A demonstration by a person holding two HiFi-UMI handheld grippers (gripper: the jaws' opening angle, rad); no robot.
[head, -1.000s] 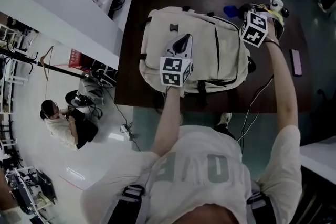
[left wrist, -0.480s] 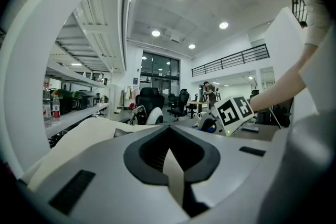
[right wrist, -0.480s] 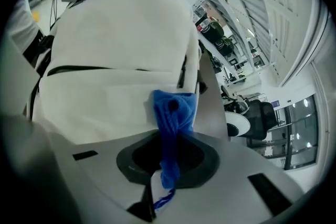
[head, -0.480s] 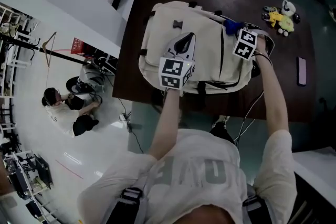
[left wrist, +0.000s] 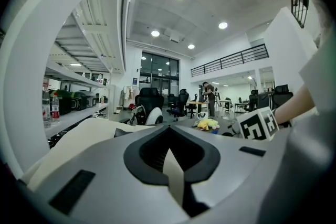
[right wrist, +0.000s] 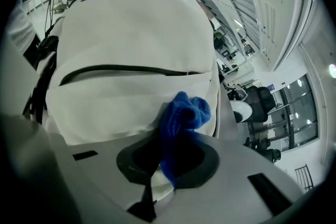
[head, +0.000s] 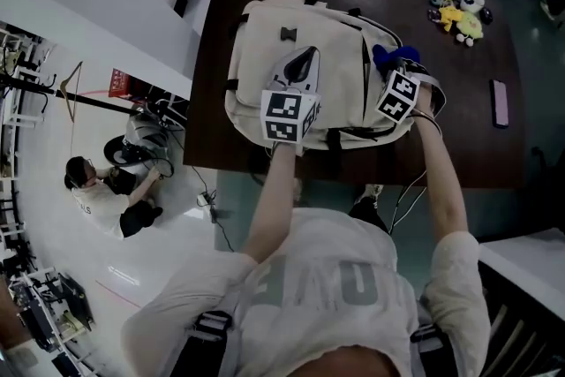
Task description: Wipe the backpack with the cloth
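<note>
A cream backpack (head: 265,57) lies flat on the dark table (head: 459,137), and it fills the right gripper view (right wrist: 131,60) with its black zip line across. My left gripper (head: 305,64) rests shut on the middle of the backpack; in its own view the jaws (left wrist: 169,152) meet, with a cream sliver showing at the jaw line. My right gripper (head: 390,71) is shut on a bunched blue cloth (head: 382,56) at the backpack's right side. In the right gripper view the cloth (right wrist: 184,113) sticks out of the jaws against the cream fabric.
Small plush toys (head: 459,11) and a phone (head: 500,101) lie on the table to the right. Cables (head: 415,190) hang off the near table edge. White shelving (head: 106,4) runs along the left, and people sit on the floor (head: 97,199) below it.
My right gripper came down and left with the blue cloth, from beside the plush toys to the backpack's right side. The left gripper stayed on the backpack.
</note>
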